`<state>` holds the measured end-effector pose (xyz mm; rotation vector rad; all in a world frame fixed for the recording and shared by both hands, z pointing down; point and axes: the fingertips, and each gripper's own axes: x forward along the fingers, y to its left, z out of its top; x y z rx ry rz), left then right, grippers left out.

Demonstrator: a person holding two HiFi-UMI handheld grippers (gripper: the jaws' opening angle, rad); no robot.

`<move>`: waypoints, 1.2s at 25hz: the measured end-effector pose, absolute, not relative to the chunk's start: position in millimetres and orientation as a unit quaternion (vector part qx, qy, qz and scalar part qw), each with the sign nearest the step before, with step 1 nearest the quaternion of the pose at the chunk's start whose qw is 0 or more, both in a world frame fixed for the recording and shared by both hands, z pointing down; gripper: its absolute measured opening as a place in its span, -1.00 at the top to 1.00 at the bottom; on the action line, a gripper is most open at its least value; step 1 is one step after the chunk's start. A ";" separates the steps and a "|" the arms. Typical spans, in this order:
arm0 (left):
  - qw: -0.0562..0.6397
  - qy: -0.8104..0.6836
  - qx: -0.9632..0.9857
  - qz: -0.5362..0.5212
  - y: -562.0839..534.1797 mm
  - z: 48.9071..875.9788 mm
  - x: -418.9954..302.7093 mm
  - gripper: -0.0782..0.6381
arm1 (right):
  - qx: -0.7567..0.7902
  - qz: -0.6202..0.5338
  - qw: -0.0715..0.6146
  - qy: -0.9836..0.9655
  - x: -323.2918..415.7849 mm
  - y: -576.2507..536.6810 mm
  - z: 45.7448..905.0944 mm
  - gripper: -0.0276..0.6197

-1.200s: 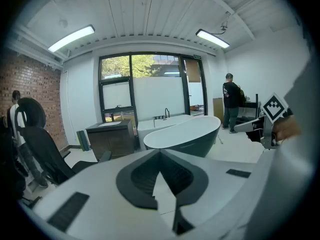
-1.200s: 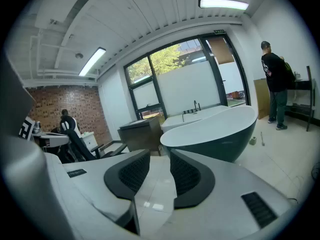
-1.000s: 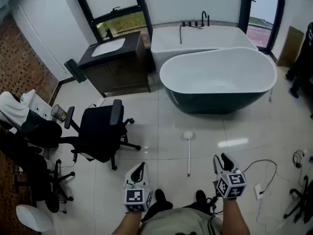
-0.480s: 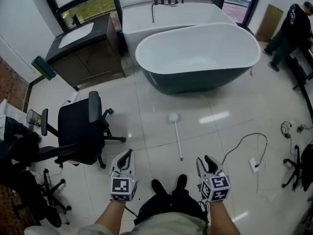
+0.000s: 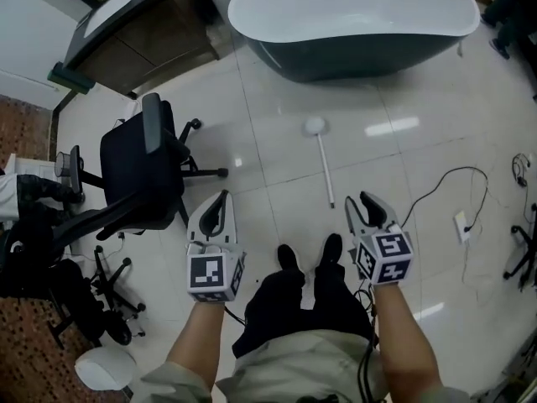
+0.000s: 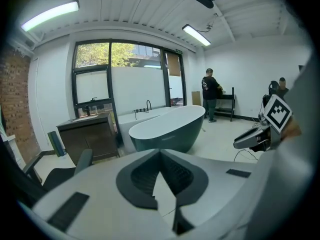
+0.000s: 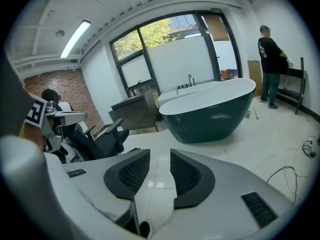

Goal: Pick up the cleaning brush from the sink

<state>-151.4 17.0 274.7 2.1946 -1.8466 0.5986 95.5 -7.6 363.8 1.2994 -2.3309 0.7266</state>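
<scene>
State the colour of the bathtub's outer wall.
Dark green; the bathtub shows best in the right gripper view.

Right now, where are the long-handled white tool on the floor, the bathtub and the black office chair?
long-handled white tool (image 5: 324, 166): head view, middle of its handle.
bathtub (image 5: 369, 53): head view, dark outer wall.
black office chair (image 5: 132, 164): head view, its seat.

Ahead of me a freestanding bathtub (image 5: 361, 55), dark teal outside and white inside, stands on the glossy white tile floor (image 5: 268, 141), with a black office chair (image 5: 138, 170) to my left, a dark wooden cabinet (image 5: 143, 44) beyond it and a black cable (image 5: 453, 171) looping to my right.
</scene>
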 end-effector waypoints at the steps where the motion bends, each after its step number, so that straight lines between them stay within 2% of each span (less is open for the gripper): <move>1: 0.106 -0.624 0.746 0.206 17.2 284.3 -152.7 0.79 | 0.458 0.260 0.194 -0.827 92.4 -7.3 374.5 0.58; 7: 0.133 -0.595 0.768 0.198 0.4 351.5 -171.6 0.79 | 0.472 0.271 0.231 -0.806 68.9 -22.3 439.3 0.58; 8: 0.141 -0.589 0.770 0.201 -1.4 365.9 -177.3 0.79 | 0.476 0.274 0.236 -0.802 64.7 -23.4 450.8 0.46; 9: 0.147 -0.584 0.771 0.205 -3.8 379.6 -183.3 0.79 | 0.482 0.276 0.240 -0.797 61.3 -24.7 461.6 0.45; 15: 0.149 -0.564 0.784 0.211 -39.8 460.5 -220.3 0.79 | 0.514 0.274 0.238 -0.777 36.4 -48.1 531.8 0.45; 24: 0.176 -0.582 0.769 0.195 -97.4 671.2 -207.7 0.79 | 0.515 0.268 0.236 -0.779 44.0 -91.1 735.4 0.45; 30: 0.139 -0.558 0.792 0.206 -140.2 789.9 -181.4 0.79 | 0.518 0.266 0.249 -0.774 59.2 -125.5 878.6 0.44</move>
